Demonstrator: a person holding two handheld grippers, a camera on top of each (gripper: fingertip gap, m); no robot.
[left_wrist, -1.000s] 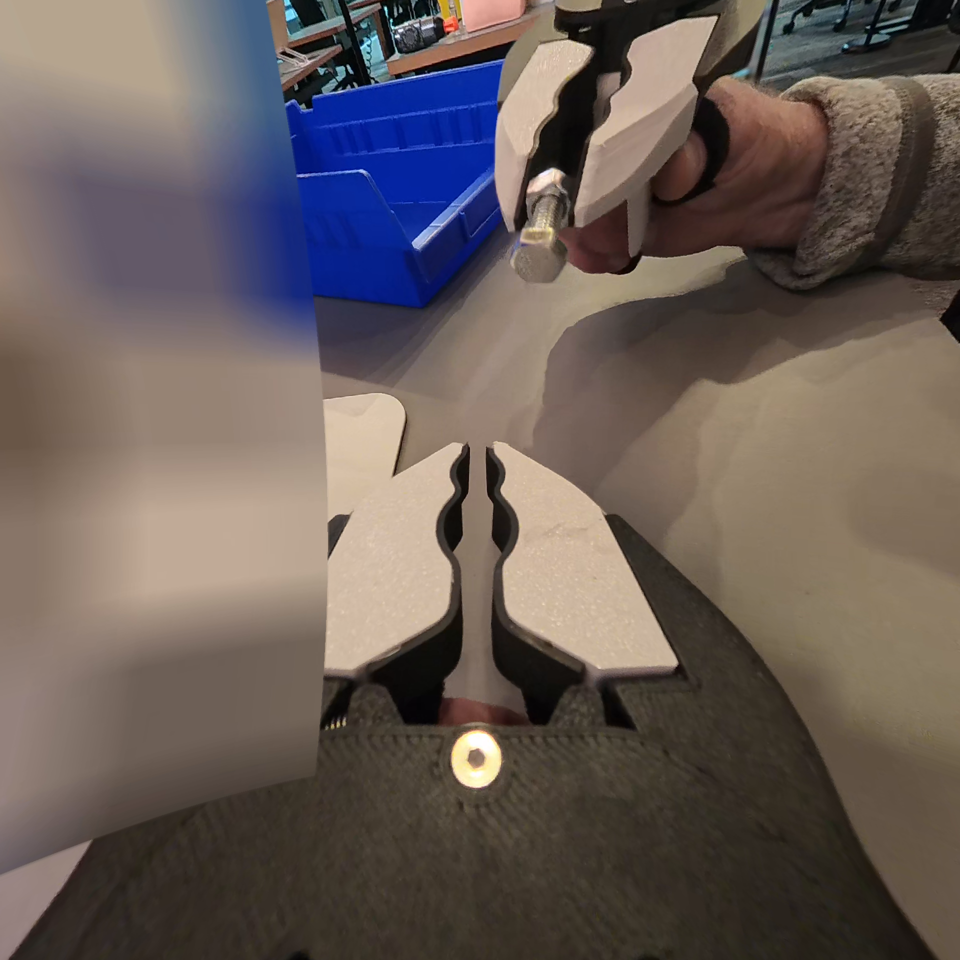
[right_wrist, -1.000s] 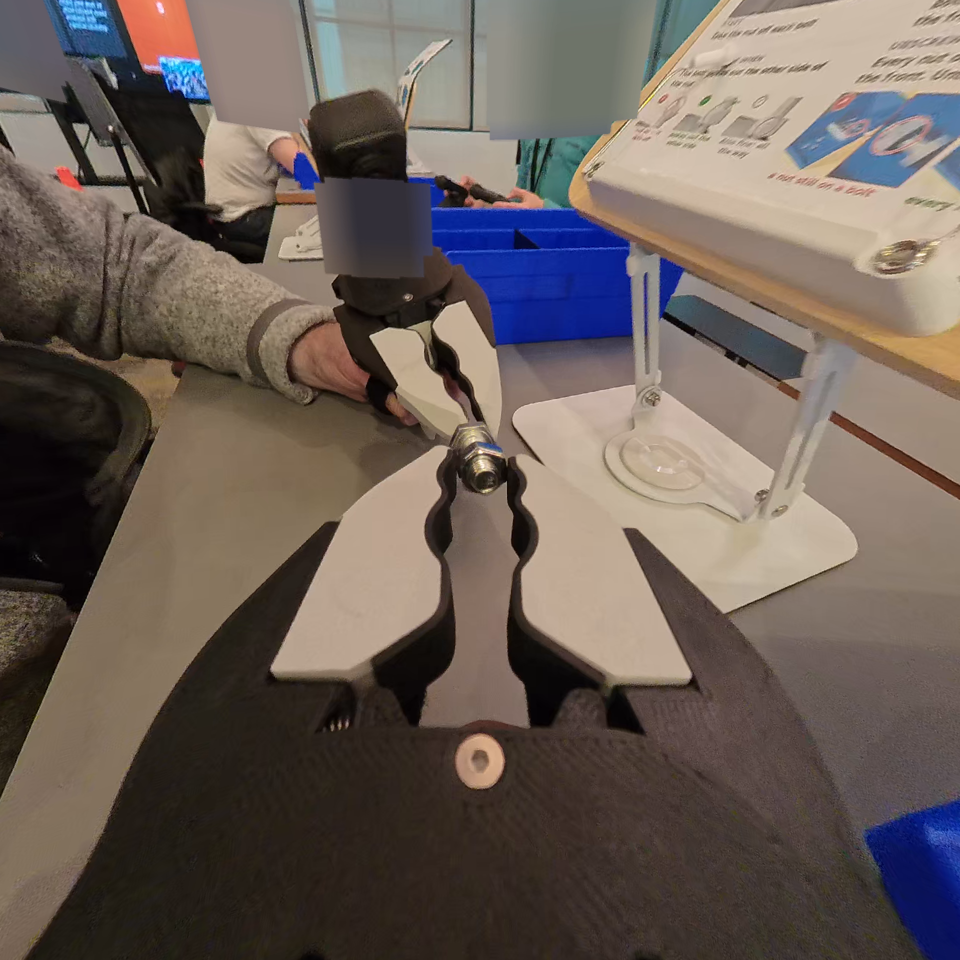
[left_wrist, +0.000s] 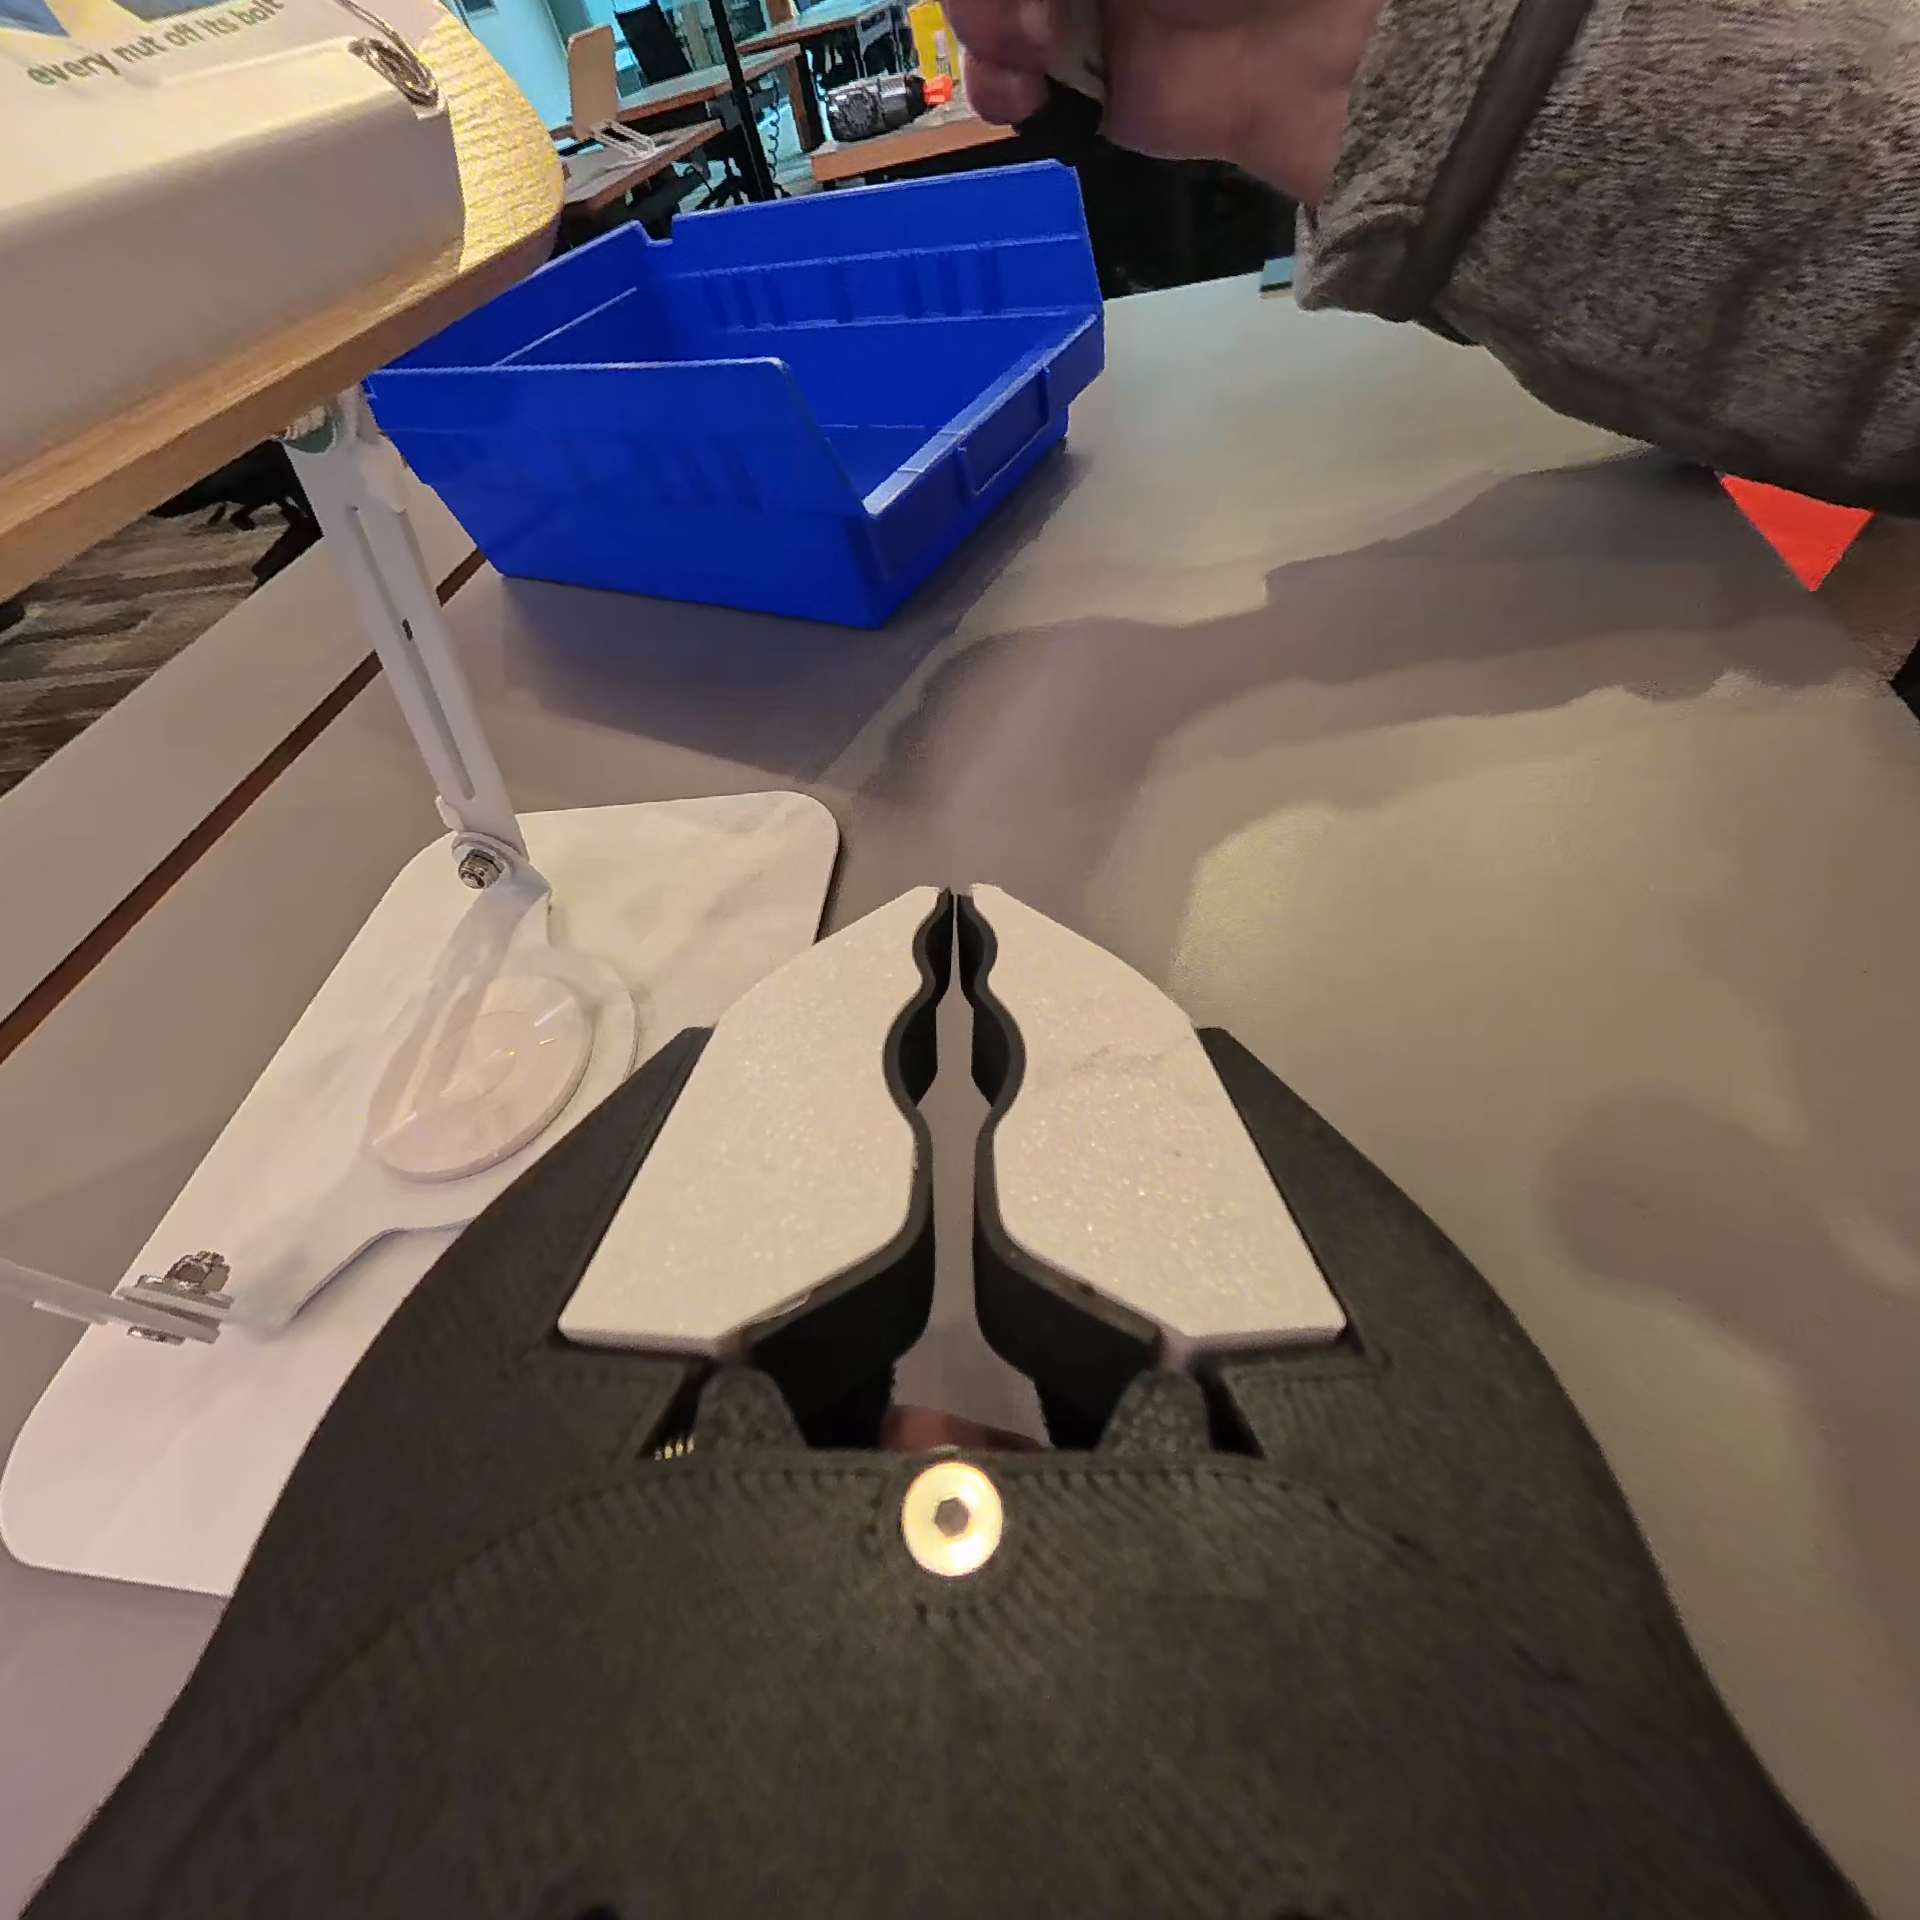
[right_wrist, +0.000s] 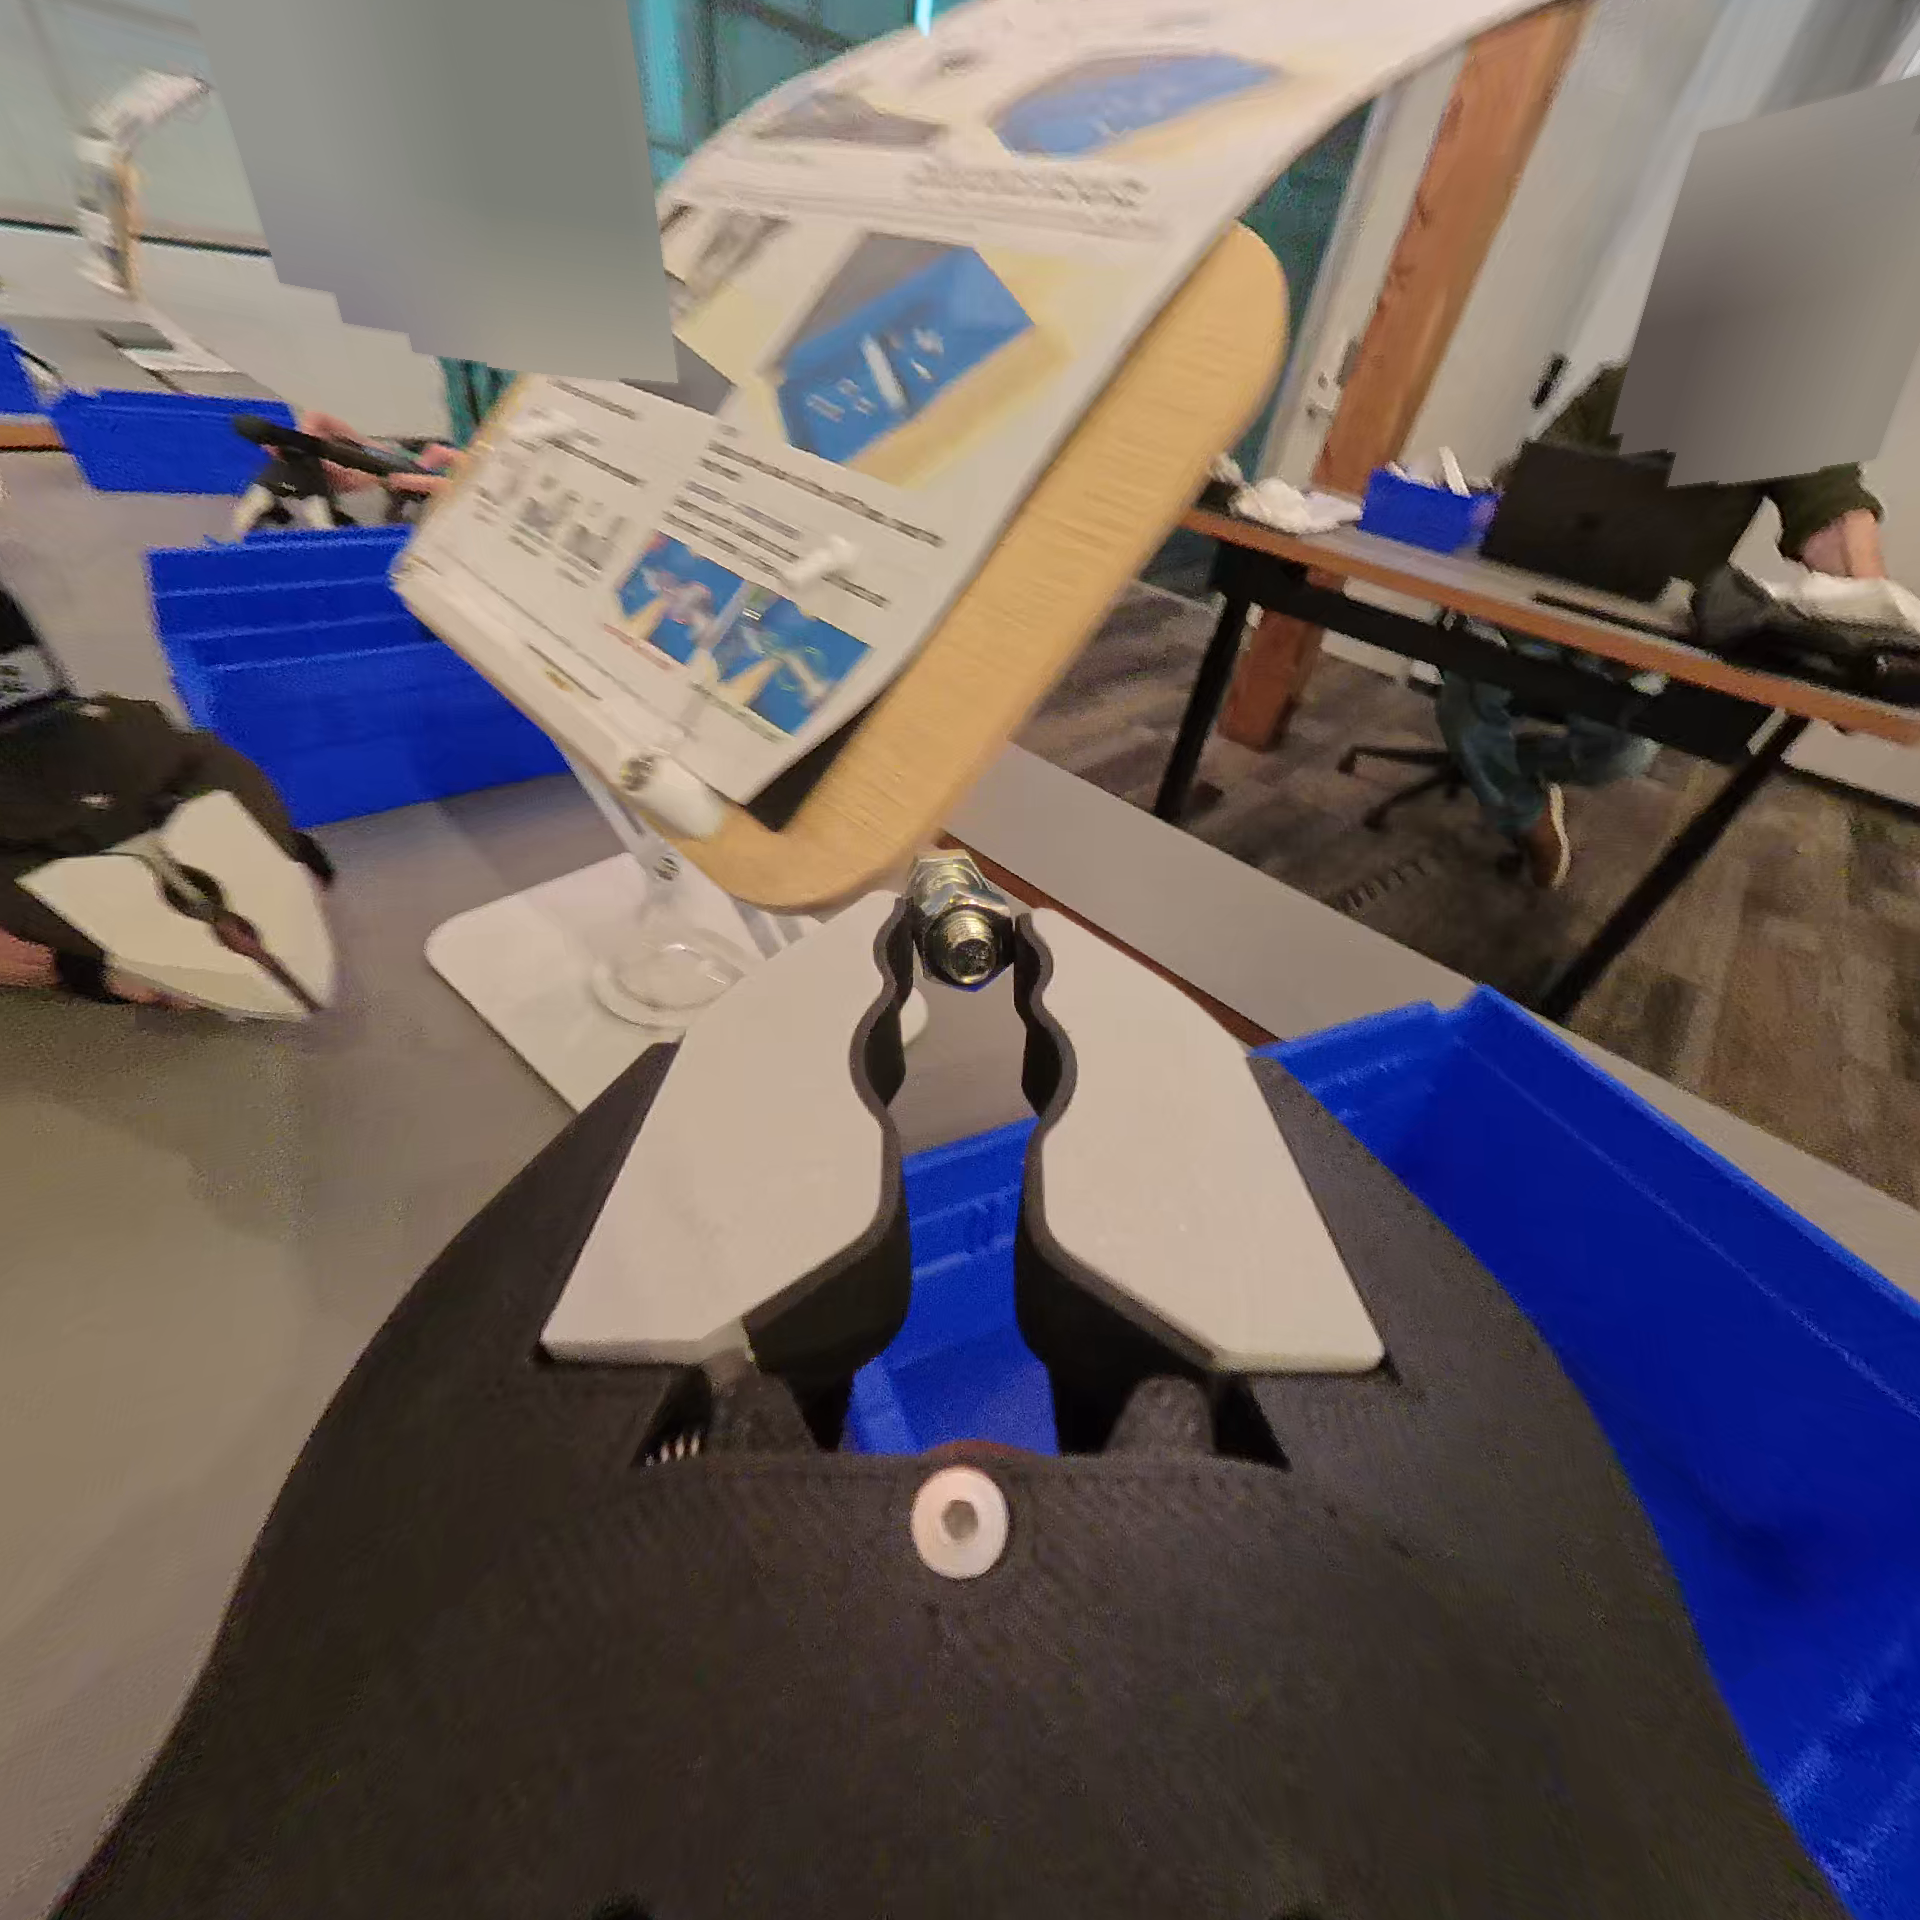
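Right gripper (right_wrist: 961, 940) clamps a silver threaded steel bolt with a nut (right_wrist: 958, 928) between its 2 fingers, frame centre, above the blue plastic bin (right_wrist: 1621, 1195).
Left gripper (left_wrist: 954, 904), fingers pressed together on nothing, hovers over the grey bench (left_wrist: 1455, 831) (lower centre); the white-footed wooden document stand (right_wrist: 1091, 582) crowds the bolt from above.

Left claw (left_wrist: 954, 904) closed, right claw (right_wrist: 964, 940) gripping

Your right gripper (right_wrist: 961, 951) held a silver bolt with a nut (right_wrist: 958, 930).
Both pads pressed on it, above a blue bin (right_wrist: 1621, 1195), near the document stand (right_wrist: 1091, 623).
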